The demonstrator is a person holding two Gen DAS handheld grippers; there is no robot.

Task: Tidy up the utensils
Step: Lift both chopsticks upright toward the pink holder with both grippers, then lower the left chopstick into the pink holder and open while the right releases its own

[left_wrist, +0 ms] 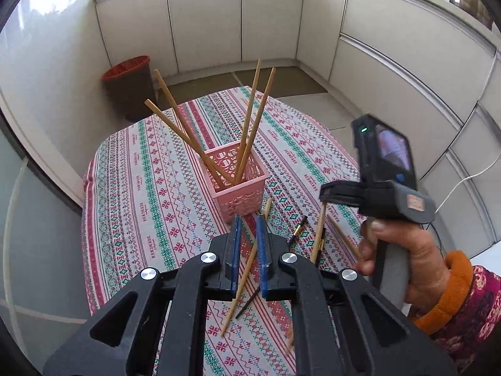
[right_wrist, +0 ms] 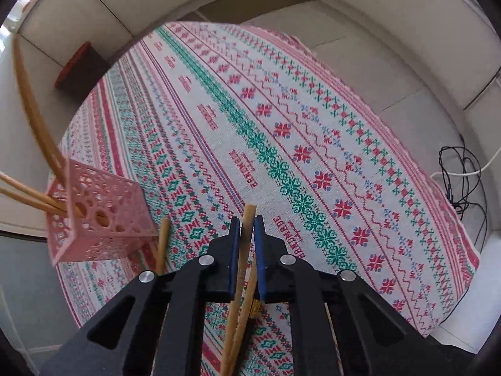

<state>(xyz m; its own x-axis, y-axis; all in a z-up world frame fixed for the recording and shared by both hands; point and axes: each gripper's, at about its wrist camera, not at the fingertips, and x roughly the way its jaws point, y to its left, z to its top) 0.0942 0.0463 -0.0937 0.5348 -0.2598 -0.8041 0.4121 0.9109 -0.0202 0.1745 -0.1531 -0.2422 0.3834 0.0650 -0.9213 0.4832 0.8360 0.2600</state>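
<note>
From the left wrist view, the left hand-held gripper (left_wrist: pixel 249 228) hung open just in front of a pink basket (left_wrist: pixel 239 185) on the patterned tabletop (left_wrist: pixel 141 188), four chopsticks (left_wrist: pixel 250 122) leaning inside it; one loose chopstick (left_wrist: pixel 242 277) lay beneath the parted fingers. Right of the basket, a hand (left_wrist: pixel 404 260) gripped the other tool. From the right wrist view, the right hand-held gripper (right_wrist: pixel 247 235) was clamped on a wooden chopstick (right_wrist: pixel 247 225), right of the basket (right_wrist: pixel 103 219).

red-rimmed bin (left_wrist: pixel 130 86) — floor | white cabinets (left_wrist: pixel 206 22) | cables (right_wrist: pixel 463 181)
</note>
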